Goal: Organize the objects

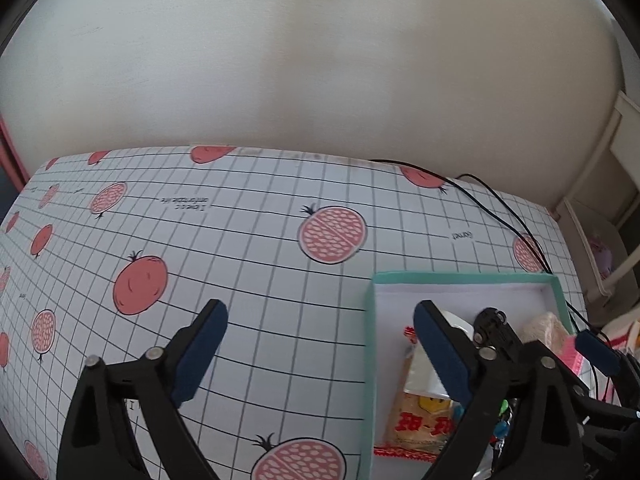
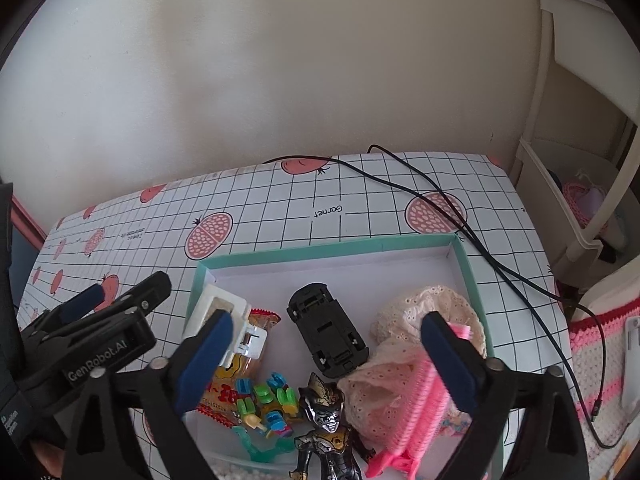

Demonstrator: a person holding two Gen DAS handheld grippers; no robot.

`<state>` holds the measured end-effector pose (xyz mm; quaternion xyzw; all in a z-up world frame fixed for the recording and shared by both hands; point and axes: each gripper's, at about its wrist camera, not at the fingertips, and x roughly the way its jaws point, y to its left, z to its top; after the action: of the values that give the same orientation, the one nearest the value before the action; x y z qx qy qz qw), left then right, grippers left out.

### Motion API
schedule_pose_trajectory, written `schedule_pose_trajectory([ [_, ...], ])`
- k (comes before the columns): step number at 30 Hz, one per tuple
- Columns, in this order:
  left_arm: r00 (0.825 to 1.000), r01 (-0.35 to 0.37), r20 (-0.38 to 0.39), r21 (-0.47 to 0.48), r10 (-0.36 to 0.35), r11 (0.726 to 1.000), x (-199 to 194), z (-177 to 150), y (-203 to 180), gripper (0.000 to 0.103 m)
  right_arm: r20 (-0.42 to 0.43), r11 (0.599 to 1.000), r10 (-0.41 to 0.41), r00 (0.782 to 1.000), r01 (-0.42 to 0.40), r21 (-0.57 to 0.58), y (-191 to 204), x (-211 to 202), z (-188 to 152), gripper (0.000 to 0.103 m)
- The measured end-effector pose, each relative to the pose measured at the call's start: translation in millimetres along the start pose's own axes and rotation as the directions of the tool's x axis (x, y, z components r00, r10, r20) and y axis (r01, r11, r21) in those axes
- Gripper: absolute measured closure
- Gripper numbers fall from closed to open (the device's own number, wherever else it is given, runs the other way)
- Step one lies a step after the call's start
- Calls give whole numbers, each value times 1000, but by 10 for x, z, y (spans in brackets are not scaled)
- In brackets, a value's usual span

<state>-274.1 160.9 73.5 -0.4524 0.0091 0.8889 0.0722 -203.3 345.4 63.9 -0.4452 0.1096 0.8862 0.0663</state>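
Observation:
A teal-rimmed white box [image 2: 320,250] stands on the pomegranate-print tablecloth [image 2: 360,200]. In it lie an upside-down black toy car [image 2: 328,332], a white clip [image 2: 224,320], a snack packet [image 2: 224,396], a colourful plastic toy [image 2: 268,400], a black-and-gold figure [image 2: 326,420], a cream lace cloth [image 2: 404,340] and a pink comb [image 2: 420,408]. My right gripper [image 2: 328,360] hangs open above the box, holding nothing. My left gripper [image 1: 320,348] is open too, straddling the box's left rim [image 1: 370,360], one finger over the cloth and one over the snack packet [image 1: 420,420].
A black cable [image 2: 440,196] runs across the table's back right, past the box corner. A white shelf unit [image 2: 580,208] stands right of the table, with a pink-and-white crocheted cloth [image 2: 600,352] below it. A plain wall closes the back. Bare tablecloth [image 1: 240,260] stretches left of the box.

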Motion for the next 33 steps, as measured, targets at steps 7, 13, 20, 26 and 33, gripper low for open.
schedule_pose_trajectory([
  [7,999,-36,18,-35,37,999,-31,16,103,0,12,1000,-6,1000,6,3,-5,-4,4,0],
  [13,999,-31,25,-42,32,999,-67,19,113,0,12,1000,-7,1000,7,0,13,-10,2,0],
  [20,999,-7,33,-41,8,999,-240,-32,185,0,8,1000,-19,1000,19,-1,64,-163,-30,0],
  [26,999,6,54,-41,-4,999,-679,-124,305,0,18,1000,-20,1000,20,-4,173,-558,-117,0],
  [33,993,19,120,-24,-16,1000,-1315,-347,452,0,55,998,-23,998,26,-53,410,-1161,-410,0],
])
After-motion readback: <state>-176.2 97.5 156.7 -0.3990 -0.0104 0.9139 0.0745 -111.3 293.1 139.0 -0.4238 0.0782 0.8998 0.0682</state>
